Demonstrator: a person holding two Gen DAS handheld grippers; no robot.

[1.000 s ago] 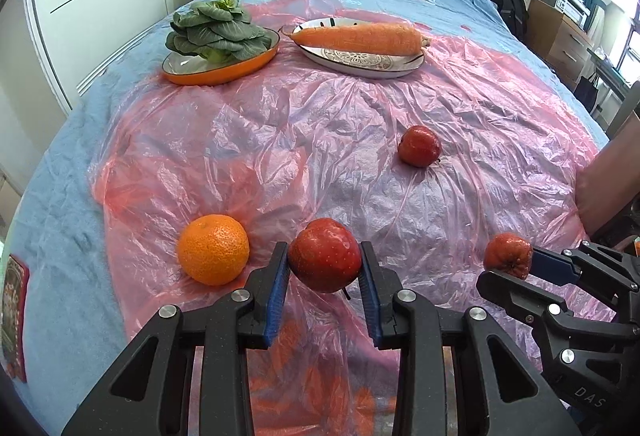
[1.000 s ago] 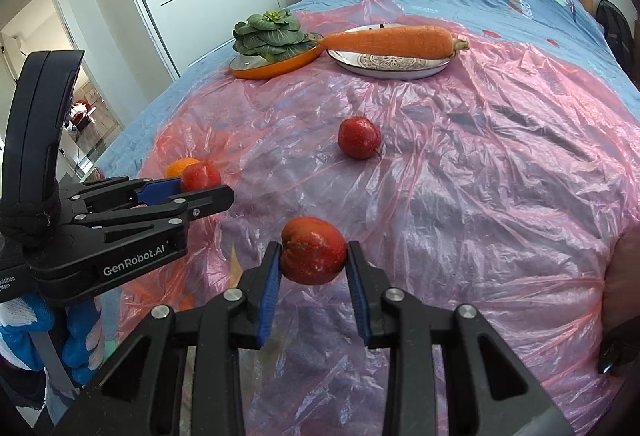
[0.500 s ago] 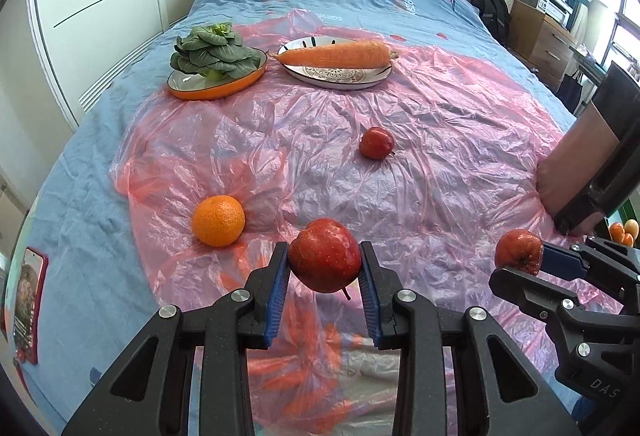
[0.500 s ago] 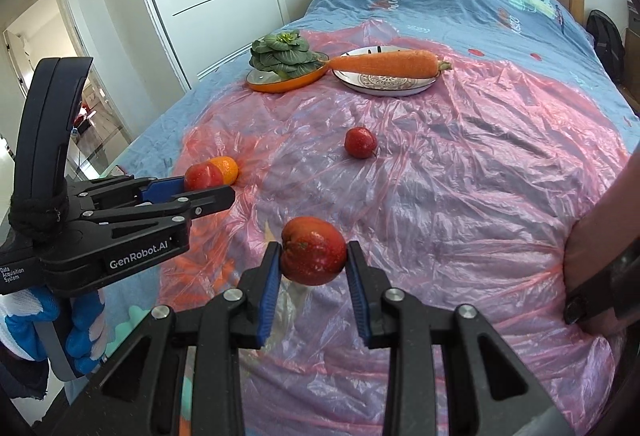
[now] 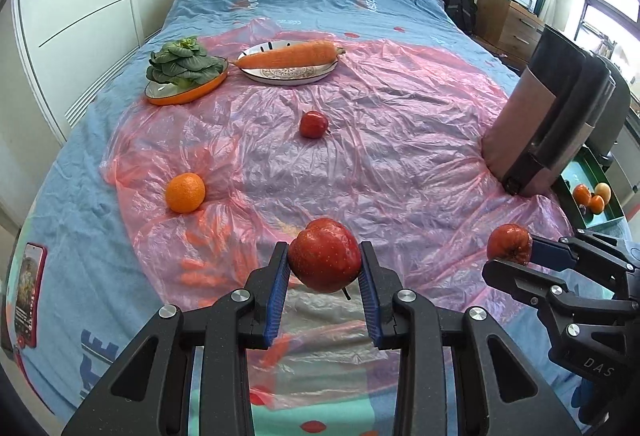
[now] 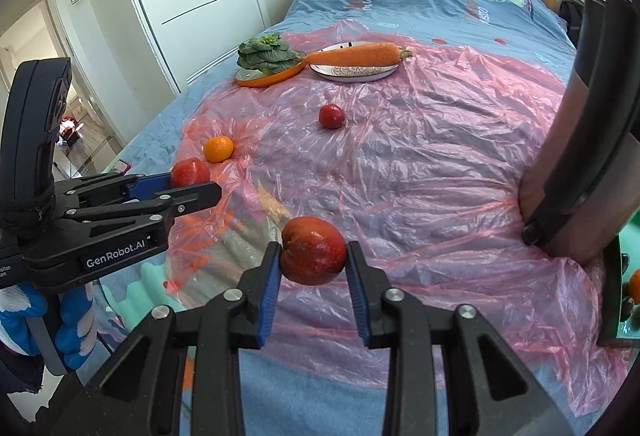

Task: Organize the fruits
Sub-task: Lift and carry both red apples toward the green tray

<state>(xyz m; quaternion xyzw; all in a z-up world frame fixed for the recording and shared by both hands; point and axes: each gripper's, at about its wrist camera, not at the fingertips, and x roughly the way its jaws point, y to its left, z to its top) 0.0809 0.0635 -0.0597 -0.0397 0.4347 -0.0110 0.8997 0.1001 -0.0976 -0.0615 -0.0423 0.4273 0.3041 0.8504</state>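
My left gripper (image 5: 324, 276) is shut on a red apple (image 5: 325, 260), held above the near end of the bed. My right gripper (image 6: 313, 268) is shut on another red apple (image 6: 314, 250); it also shows in the left wrist view (image 5: 509, 244) at the right. The left gripper with its apple (image 6: 190, 171) shows in the right wrist view at the left. An orange (image 5: 185, 192) and a small red apple (image 5: 314, 124) lie on the pink plastic sheet (image 5: 400, 139).
At the far end stand an orange dish of green bok choy (image 5: 184, 69) and a white plate with a carrot (image 5: 290, 55). A green tray (image 5: 600, 211) with several fruits sits beyond the bed's right edge, behind a dark upright object (image 5: 552, 115). A phone (image 5: 28, 292) lies left.
Both grippers have drawn back toward the near end of the bed with their apples still held. The fruits and plates look farther away, and the green tray has come into view.
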